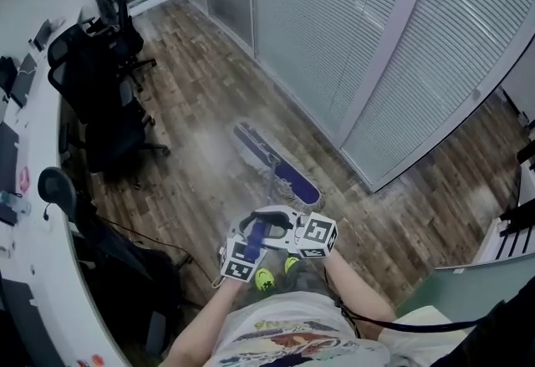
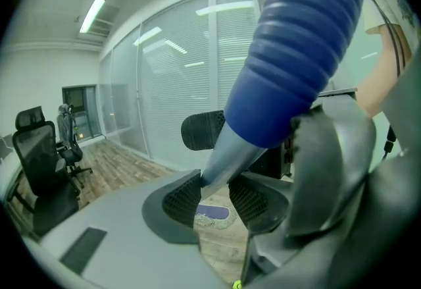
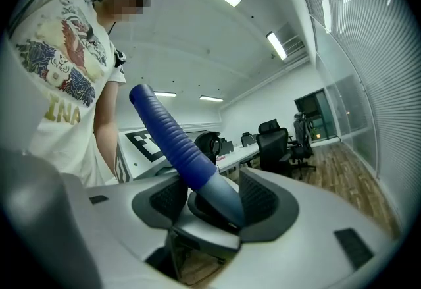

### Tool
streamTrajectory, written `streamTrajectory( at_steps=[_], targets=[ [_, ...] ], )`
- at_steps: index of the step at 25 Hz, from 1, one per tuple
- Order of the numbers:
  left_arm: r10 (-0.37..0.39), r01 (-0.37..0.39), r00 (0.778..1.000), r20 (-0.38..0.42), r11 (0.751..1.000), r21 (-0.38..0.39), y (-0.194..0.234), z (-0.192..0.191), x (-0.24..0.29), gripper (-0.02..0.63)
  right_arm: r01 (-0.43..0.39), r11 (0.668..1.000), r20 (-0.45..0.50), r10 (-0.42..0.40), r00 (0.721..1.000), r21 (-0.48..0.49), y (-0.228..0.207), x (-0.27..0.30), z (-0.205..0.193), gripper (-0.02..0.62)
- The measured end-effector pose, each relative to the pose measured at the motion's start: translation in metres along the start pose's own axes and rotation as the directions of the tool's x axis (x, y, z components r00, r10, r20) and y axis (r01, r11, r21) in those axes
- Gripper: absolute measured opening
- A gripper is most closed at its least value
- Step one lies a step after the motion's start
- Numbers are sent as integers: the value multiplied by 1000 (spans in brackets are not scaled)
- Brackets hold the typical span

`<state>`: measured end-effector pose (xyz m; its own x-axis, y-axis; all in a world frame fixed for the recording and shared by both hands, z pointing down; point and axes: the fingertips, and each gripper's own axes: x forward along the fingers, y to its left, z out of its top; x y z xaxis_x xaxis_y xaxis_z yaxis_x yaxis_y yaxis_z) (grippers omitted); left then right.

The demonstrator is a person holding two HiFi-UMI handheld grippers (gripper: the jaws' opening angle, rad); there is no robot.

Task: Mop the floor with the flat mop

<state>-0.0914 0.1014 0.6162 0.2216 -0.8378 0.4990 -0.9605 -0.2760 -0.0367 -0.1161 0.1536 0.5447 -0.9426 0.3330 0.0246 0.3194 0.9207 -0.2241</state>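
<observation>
The flat mop's blue head (image 1: 280, 166) with its pale fringe lies on the wooden floor, out in front of me near the glass wall. Its thin shaft runs back to a ribbed blue grip (image 1: 254, 235) at my waist. My left gripper (image 1: 249, 233) is shut on the grey shaft (image 2: 227, 156) just below the grip, and the mop head (image 2: 212, 213) shows far down between its pads. My right gripper (image 1: 280, 219) sits right beside the left and holds the same handle. In the right gripper view, the right gripper (image 3: 214, 201) is shut on the blue grip (image 3: 174, 136) where it meets the grey cone.
Black office chairs (image 1: 104, 81) stand along a curved white desk (image 1: 38, 223) on the left. A glass partition with blinds (image 1: 376, 48) runs along the right of the floor strip. A black cable (image 1: 146, 236) trails near my feet, and white furniture (image 1: 501, 244) stands at the far right.
</observation>
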Motion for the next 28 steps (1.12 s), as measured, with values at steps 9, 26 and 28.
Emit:
streamTrajectory(
  at_steps=[9,26,28],
  targets=[
    [21,-20,999,-39,1000,11,-97,-15,-42,117,-8,1000,12,8,1000,14,89,-58,-15,225],
    [21,-18,997,-75,999,38,-282,-45,-90,121,-11,1000,41,10,999,27,237,-179,-56,225],
    [2,3,997,-78,998,56,-290,-51,-85,121,7,1000,31,-8,999,28,238,-185,-62,225]
  ],
)
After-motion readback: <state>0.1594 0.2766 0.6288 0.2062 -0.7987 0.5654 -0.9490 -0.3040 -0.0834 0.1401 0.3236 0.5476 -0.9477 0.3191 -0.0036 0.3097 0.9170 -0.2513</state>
